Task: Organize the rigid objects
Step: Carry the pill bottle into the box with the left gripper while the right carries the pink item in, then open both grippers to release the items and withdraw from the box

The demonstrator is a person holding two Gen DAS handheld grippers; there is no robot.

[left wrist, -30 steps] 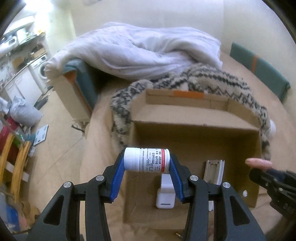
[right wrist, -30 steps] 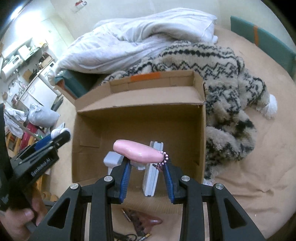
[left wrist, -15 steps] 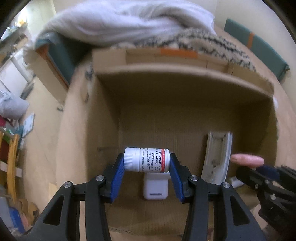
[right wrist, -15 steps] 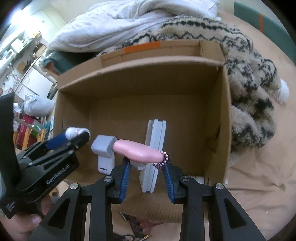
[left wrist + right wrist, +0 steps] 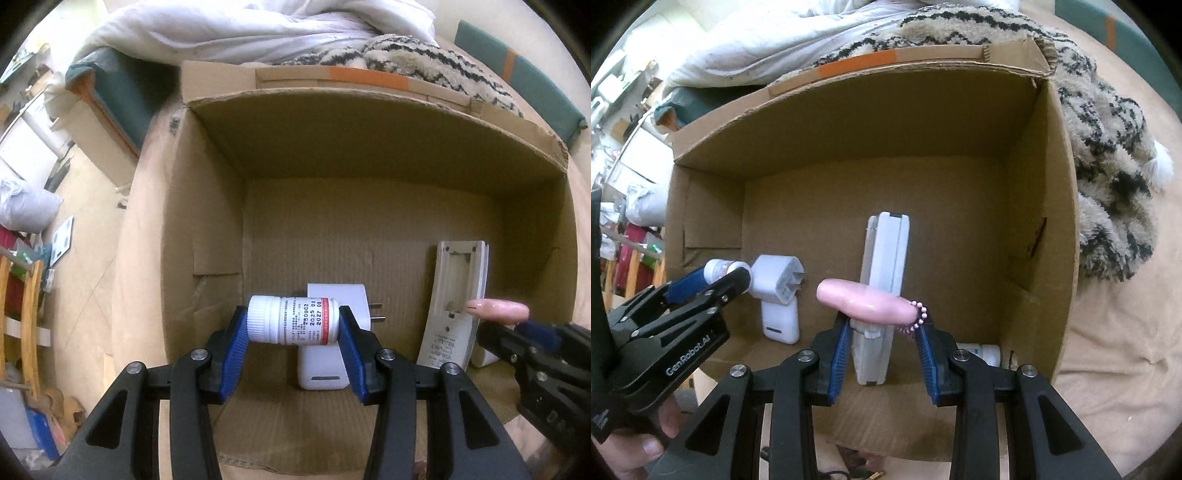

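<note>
Jaws of left gripper (image 5: 293, 326) clenched on white plastic pill bottle with red band and printed dates (image 5: 292, 320), held sideways, cap to the left, above the near-left part of open brown cardboard box (image 5: 369, 221). Jaws of right gripper (image 5: 882, 332) clenched on smooth pink oblong piece with pink bead loop at its right end (image 5: 866, 302), held crosswise over the box's near middle. Directly beyond left gripper, on box floor: white wall charger with two metal prongs (image 5: 334, 354), prongs pointing right. Right of it, long light-grey remote control lying back side up (image 5: 456, 299), running near to far; in the right wrist view it lies just behind the pink piece. Small white bottle (image 5: 979, 352) on its side in the near-right box corner. Outside the box, far side: black-and-cream zigzag fuzzy blanket (image 5: 1108, 155) touching the box's right wall, white rumpled duvet (image 5: 258, 29) behind. Tan sheet (image 5: 1126, 332) under everything.
</note>
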